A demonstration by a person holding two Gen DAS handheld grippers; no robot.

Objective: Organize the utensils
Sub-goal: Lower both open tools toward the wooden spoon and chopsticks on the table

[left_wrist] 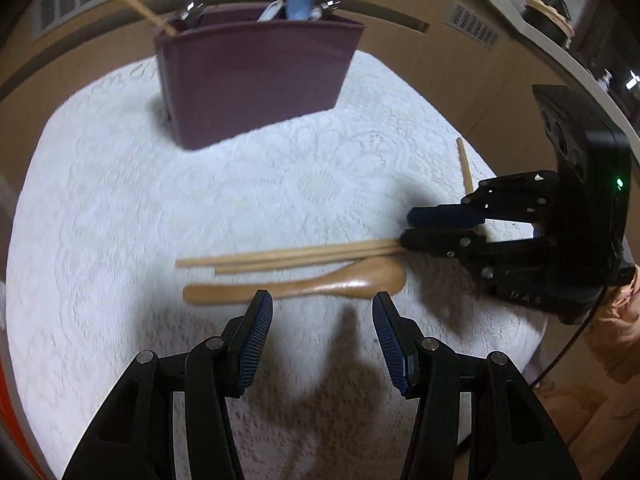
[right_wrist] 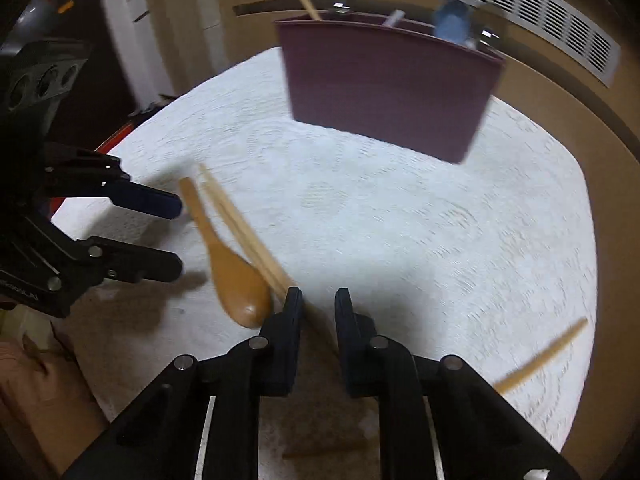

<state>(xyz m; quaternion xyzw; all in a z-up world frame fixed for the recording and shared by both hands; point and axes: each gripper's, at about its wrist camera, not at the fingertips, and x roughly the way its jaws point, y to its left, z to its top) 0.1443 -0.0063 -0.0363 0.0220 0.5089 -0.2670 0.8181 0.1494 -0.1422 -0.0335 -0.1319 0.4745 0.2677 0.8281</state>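
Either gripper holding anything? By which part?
Left gripper: nothing, open near the wooden spoon. Right gripper straddles the chopsticks at one end; firm grip cannot be told.

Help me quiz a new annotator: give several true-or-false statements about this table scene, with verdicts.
1. The wooden spoon lies flat on the white tablecloth. True.
2. The maroon holder is empty. False: utensils stand in it, among them a blue spoon.
3. Two chopsticks lie right beside the wooden spoon. True.
4. The left gripper is clamped on the wooden spoon. False: its jaws are open with nothing between them.
5. All the chopsticks on the table lie together. False: a single chopstick lies apart from the pair.
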